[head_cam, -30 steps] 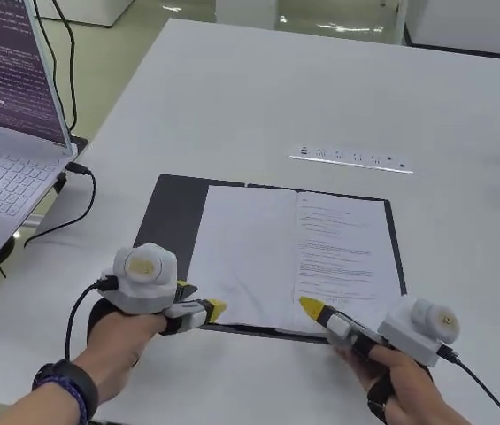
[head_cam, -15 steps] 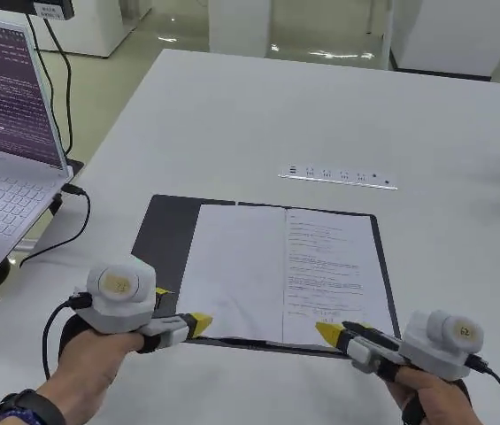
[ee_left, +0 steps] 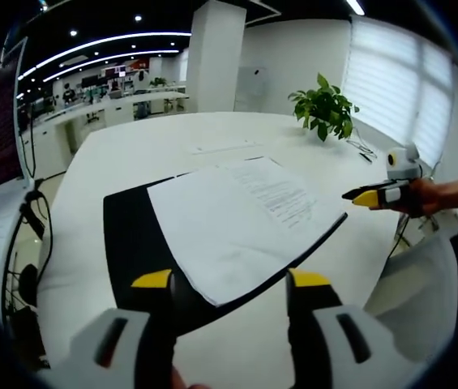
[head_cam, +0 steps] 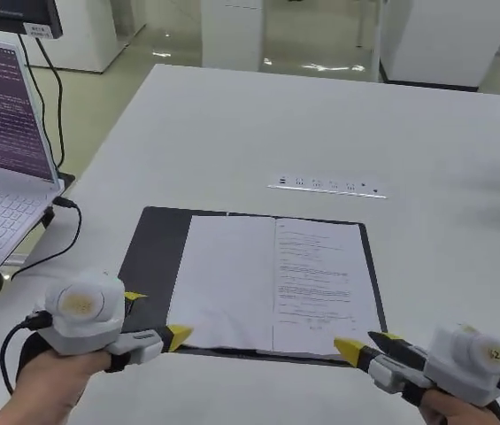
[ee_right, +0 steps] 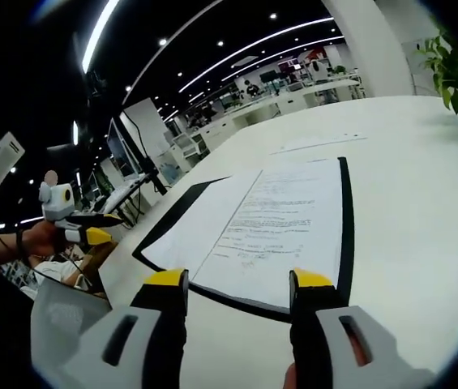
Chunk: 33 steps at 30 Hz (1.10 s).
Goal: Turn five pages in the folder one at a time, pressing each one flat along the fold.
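Two claws, both released, grasping nothing: left claw [head_cam: 156, 315] at the near-left corner of the folder [head_cam: 152, 257], right claw [head_cam: 369, 343] just off its near-right corner. Lies open and flat on the white counter [head_cam: 258, 124], pages [head_cam: 232, 283] level.

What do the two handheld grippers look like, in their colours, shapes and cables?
The left gripper and the right gripper look alike. Each has a pale grey-white plastic body with rounded edges, and two narrow jaws with dark parts and yellow tips. A thin black cable trails from the rear of each.
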Tool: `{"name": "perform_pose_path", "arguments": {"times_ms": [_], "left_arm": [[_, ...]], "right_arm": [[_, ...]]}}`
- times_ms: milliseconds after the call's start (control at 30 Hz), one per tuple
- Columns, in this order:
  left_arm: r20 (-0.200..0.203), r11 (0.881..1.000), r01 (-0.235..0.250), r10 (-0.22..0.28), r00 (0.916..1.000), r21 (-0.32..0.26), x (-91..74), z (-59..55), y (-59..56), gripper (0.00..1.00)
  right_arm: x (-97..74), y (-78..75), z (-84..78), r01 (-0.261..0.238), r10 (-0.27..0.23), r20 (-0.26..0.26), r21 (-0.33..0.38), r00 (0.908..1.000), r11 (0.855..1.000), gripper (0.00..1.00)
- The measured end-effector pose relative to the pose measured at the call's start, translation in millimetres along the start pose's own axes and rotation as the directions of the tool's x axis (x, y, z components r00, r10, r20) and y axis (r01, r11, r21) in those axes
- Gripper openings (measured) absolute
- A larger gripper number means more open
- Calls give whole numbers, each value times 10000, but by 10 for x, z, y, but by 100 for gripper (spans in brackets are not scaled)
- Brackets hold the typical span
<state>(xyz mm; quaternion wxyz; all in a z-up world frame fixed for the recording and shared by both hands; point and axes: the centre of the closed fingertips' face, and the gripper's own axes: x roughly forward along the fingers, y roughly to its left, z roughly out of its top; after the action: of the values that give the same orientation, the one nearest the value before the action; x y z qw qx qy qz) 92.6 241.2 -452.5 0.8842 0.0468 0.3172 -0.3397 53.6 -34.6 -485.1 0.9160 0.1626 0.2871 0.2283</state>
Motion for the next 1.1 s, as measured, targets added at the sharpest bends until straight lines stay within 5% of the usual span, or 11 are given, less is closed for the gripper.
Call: {"name": "perform_pose_path", "arguments": {"times_ms": [367, 533, 1100], "left_arm": [[98, 9980, -87, 81, 9999, 623, -158, -21, -62, 63], [304, 9996, -185, 179, 9994, 224, -196, -22, -59, 67], [109, 9996, 51, -54, 9999, 295, -39, -13, -159, 70]], "right_arm": [[-221, 19, -130, 192, -206, -272, -492, 9994, 9986, 55], [-322, -25, -124, 383, -394, -219, -501, 9990, 9980, 60], [-516, -183, -162, 872, -872, -15, 8, 9962, 9962, 64]]}}
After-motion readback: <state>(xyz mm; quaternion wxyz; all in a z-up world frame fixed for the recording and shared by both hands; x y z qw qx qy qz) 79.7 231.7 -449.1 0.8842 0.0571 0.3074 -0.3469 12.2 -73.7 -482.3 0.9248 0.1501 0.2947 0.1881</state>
